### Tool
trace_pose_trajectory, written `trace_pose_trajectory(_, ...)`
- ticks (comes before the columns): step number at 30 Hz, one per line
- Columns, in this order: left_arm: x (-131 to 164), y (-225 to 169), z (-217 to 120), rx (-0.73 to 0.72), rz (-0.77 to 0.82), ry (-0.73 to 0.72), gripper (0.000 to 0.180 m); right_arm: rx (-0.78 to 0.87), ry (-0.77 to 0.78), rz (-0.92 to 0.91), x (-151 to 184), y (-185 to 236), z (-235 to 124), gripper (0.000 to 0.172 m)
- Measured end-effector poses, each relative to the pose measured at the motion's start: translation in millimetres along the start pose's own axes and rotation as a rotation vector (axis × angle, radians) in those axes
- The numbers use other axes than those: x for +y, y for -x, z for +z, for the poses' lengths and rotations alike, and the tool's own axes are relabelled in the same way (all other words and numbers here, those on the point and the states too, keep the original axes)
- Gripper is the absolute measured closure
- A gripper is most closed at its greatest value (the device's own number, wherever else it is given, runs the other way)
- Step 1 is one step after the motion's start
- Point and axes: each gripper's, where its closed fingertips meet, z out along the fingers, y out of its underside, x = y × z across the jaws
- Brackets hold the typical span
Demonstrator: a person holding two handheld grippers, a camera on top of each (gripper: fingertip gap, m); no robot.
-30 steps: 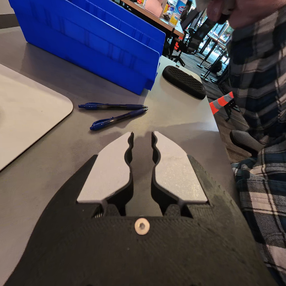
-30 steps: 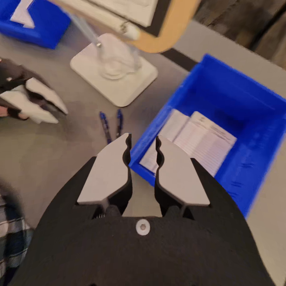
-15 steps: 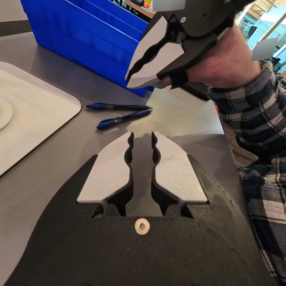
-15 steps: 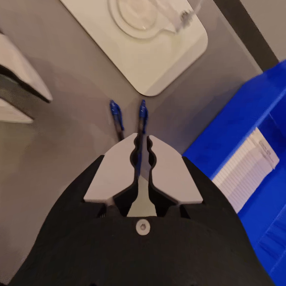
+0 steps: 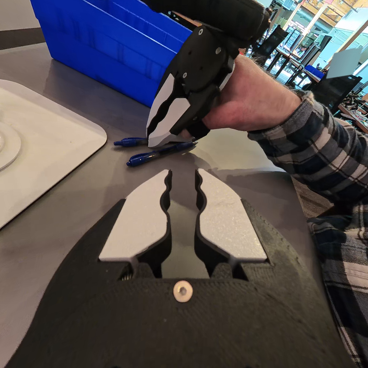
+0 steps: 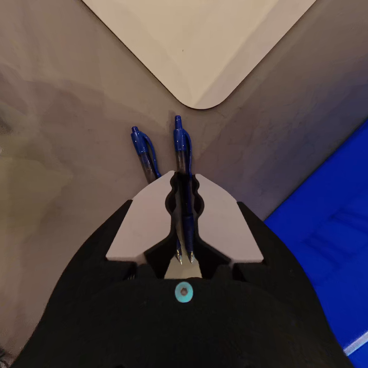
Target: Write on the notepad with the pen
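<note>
Two blue pens lie side by side on the grey table [image 5: 79, 199]. My right gripper [image 6: 185, 176] is lowered over the far pen [image 6: 180, 143], which runs lengthwise between its fingers and still lies on the table. A dark gap shows beside the pen, so the jaws straddle it without plainly pressing. The left wrist view shows this gripper [image 5: 153, 139] with its tips down at that pen [image 5: 129, 141]. The other pen [image 5: 157, 154] [image 6: 141, 147] lies free beside it. My left gripper [image 5: 182, 173] is open and empty, low over the table short of the pens. No notepad is in view.
A blue bin [image 5: 119, 51] [image 6: 328, 199] stands just behind the pens. A white rounded base plate [image 5: 39, 139] [image 6: 199, 49] lies to the left of them. A hand in a plaid sleeve [image 5: 249, 103] holds the right gripper. The table edge runs at the right. The grippers' ends are close to 12 centimeters from one another.
My right gripper swung from over the bin to the pens, narrowed its jaws in the air, then came down around the far pen with the jaws slightly wider. The left gripper barely moved.
</note>
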Motion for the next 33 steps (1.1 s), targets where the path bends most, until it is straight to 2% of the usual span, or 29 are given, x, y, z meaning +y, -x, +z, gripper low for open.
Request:
trace_pose_trajectory(3, -0.6, 0.3, -0.8, -0.001, 0.001, -0.006, 0.159, -0.028, -0.074, -0.017, -7.1, 7.3, -10.3, 0.158)
trace_pose_trajectory(7, -1.8, 2.2, -2.0, -0.005, -0.005, -0.015, 0.159, -0.092, -0.346, 0.026, -39.8, 7.4, -81.4, 0.159)
trace_pose_trajectory(11, -2.6, 3.2, -2.9, -0.001, -0.018, -0.023, 0.159, -0.009, -0.562, 0.130, -49.4, -47.4, -160.9, 0.159)
trace_pose_trajectory(14, -2.6, 3.4, -2.9, -0.002, -0.017, -0.023, 0.159, 0.089, -0.601, 0.241, -33.5, -107.8, -181.0, 0.159)
trace_pose_trajectory(19, -2.7, 3.8, -2.9, -0.004, -0.018, -0.024, 0.159, 0.121, -0.510, 0.431, 5.0, -171.7, -143.9, 0.159)
trace_pose_trajectory(25, -3.7, 5.0, -3.8, 0.001, -0.034, -0.033, 0.159, 0.172, -0.394, 0.528, 34.4, -198.8, -91.1, 0.159)
trace_pose_trajectory(32, -3.9, 5.1, -4.1, 0.008, -0.042, -0.035, 0.159, 0.253, -0.276, 0.589, 53.3, -222.7, -61.2, 0.158)
trace_pose_trajectory(33, -3.9, 5.1, -4.2, 0.010, -0.043, -0.035, 0.160, 0.283, -0.274, 0.588, 54.3, -227.4, -61.4, 0.153)
